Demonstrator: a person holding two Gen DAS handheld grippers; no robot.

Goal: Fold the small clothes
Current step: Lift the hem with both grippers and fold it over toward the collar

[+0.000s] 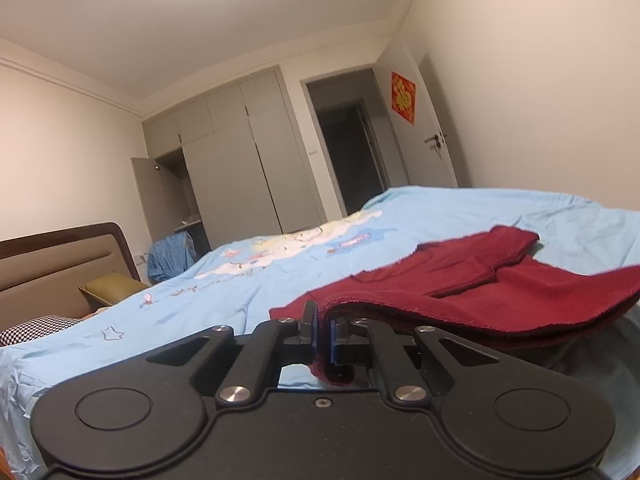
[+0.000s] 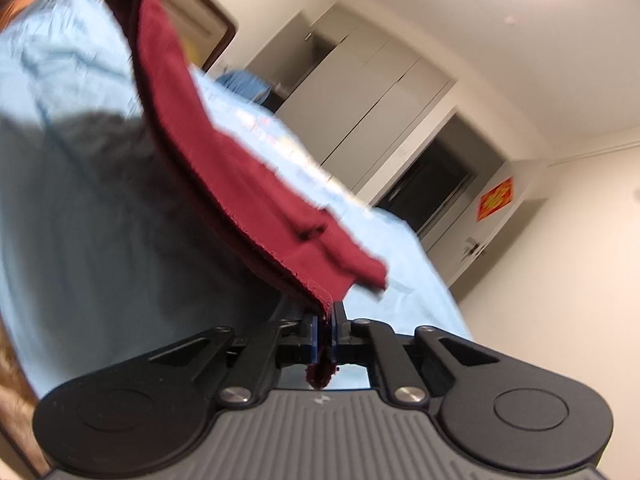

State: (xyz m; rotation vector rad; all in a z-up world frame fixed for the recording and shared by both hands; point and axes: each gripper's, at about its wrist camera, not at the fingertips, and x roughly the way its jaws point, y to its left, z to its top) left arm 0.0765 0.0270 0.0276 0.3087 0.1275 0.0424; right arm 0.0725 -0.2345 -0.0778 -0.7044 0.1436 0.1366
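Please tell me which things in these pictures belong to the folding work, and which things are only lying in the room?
Belong to the job:
- dark red garment, lifted at two edges
- left gripper, jaws shut on it
- right gripper, jaws shut on it
- light blue bed sheet, the work surface

Just lying about:
- olive cushion
- blue clothing beyond the bed
- checked fabric

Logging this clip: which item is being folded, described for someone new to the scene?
Start at the bed with the light blue sheet. Over its near side hangs a dark red garment, both tongs, left and right, shut on its edge. It is the only red cloth there.
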